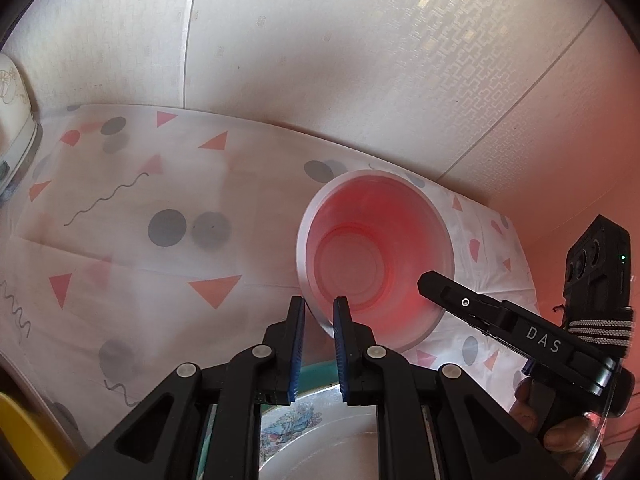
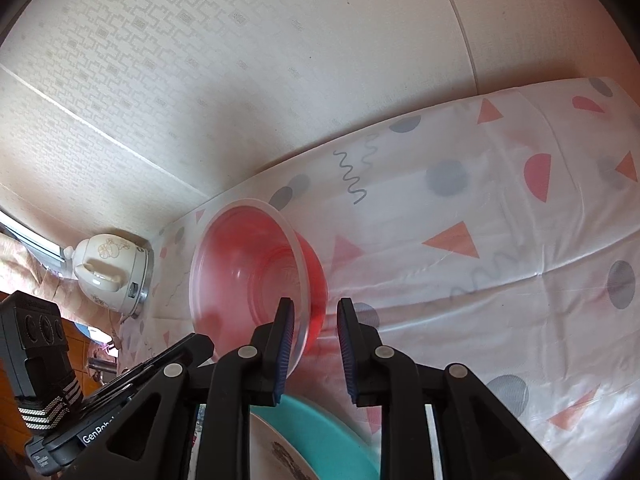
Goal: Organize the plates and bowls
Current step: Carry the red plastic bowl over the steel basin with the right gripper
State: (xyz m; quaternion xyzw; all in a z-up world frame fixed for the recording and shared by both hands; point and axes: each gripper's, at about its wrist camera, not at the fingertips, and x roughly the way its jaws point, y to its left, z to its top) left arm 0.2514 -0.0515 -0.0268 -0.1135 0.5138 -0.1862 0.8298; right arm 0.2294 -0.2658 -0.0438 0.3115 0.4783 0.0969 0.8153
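A translucent red plastic bowl [image 1: 374, 260] with a frosted rim stands tilted on the patterned tablecloth; it also shows in the right wrist view [image 2: 256, 276]. My left gripper [image 1: 319, 304] is open, its jaws on either side of the bowl's near rim without clamping it. My right gripper [image 2: 314, 306] is open, its left finger [image 2: 282, 336] over the bowl's rim, and it shows from the side in the left wrist view [image 1: 430, 282]. A teal plate [image 2: 320, 424] with a decorated white plate [image 1: 312, 428] on it lies just below both grippers.
The white tablecloth [image 1: 140, 240] with triangles and dots covers the table up to the wallpapered wall [image 1: 320, 60]. A white rice cooker [image 2: 110, 270] stands at the table's left end. A yellow object [image 1: 24, 440] sits at the lower left.
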